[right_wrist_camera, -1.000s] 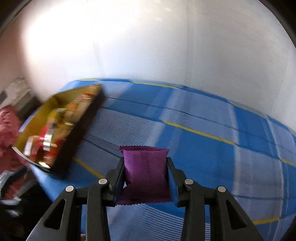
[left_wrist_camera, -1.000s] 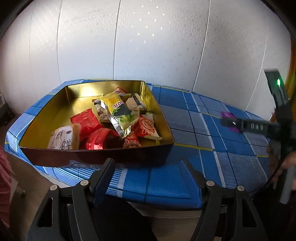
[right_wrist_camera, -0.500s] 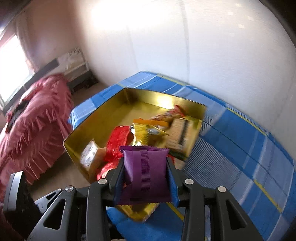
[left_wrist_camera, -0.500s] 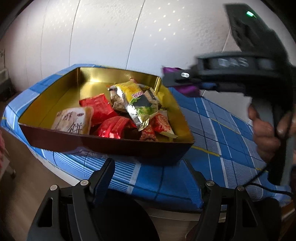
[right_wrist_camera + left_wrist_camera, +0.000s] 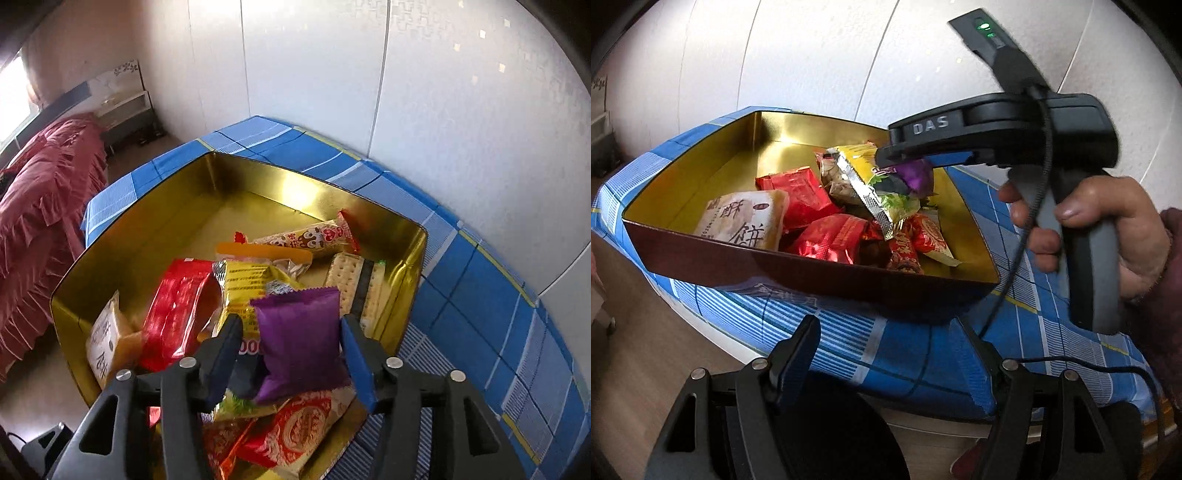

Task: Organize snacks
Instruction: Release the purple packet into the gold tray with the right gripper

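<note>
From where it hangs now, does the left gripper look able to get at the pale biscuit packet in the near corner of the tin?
Probably yes. The left gripper is open and empty, the biscuit packet lies uncovered, and the right gripper works farther right. It must clear the tin wall first.

1. The tin (image 5: 133, 236) looks like metal: mirror-glossy gold inside, darker glossy sheen on its outer wall (image 5: 820, 275).
2. The purple packet (image 5: 301, 343) is smooth matt film with crimped ends.
3. The red packet (image 5: 177, 310) is shiny crinkled foil.
4. The tablecloth (image 5: 476, 295) is matt woven checked cloth.
5. The right gripper (image 5: 291, 354) is matt black plastic with blue pads (image 5: 356, 363).
6. The wall (image 5: 461, 110) is matt and textured.
</note>
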`<state>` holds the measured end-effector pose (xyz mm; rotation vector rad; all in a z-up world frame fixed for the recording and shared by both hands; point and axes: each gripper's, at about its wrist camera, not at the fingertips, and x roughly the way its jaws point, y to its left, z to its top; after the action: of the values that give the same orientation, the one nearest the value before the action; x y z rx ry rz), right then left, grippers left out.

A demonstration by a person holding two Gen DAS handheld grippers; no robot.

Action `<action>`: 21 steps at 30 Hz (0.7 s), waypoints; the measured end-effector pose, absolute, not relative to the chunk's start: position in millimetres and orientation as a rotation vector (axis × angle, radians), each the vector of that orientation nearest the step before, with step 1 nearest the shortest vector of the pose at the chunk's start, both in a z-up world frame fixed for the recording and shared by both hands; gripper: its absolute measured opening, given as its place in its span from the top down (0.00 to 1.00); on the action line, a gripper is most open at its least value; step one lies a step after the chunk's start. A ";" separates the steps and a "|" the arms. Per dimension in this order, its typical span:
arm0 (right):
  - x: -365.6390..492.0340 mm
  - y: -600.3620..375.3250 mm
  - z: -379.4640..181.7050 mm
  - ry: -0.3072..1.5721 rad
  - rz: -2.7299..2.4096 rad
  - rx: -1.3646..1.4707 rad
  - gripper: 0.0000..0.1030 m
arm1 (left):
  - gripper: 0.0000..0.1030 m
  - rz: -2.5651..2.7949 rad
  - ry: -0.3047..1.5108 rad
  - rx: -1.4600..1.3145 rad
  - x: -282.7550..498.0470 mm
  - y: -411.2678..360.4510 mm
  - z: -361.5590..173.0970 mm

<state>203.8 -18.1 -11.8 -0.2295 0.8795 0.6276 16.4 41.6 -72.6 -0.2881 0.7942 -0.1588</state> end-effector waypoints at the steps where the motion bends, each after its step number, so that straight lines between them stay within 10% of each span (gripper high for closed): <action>1: 199.6 -20.4 -9.3 0.869 0.629 -0.228 0.46 | 0.30 -0.161 0.792 -0.288 15.9 41.0 -72.6; 21: 180.1 -18.7 -9.6 0.839 0.687 -0.250 0.61 | 0.30 -0.132 0.795 -0.268 16.0 38.9 -73.8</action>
<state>180.1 -18.6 -9.6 -0.2500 0.8388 0.6874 16.0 38.9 -73.8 -0.2681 0.7955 -0.1316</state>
